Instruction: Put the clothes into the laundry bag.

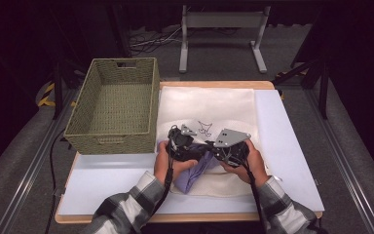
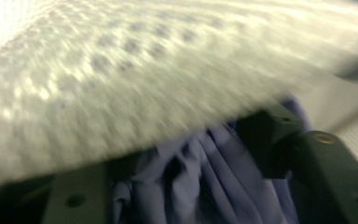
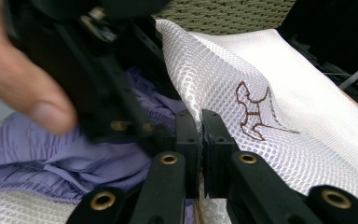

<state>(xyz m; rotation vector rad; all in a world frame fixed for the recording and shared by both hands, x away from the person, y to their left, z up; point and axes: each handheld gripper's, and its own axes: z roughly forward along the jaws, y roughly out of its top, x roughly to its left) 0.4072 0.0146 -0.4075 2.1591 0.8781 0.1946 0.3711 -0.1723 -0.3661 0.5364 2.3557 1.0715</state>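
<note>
Two grippers are working together at the white mesh bag (image 3: 270,93). The right gripper (image 3: 200,140) is pinching the bag's edge, lifting it open. The left gripper (image 1: 187,146), jaws loosened, is pushing the purple cloth (image 3: 65,158) inside the opening.

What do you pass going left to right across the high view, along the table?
Basket → left gripper → purple cloth → right gripper → bare table.
</note>
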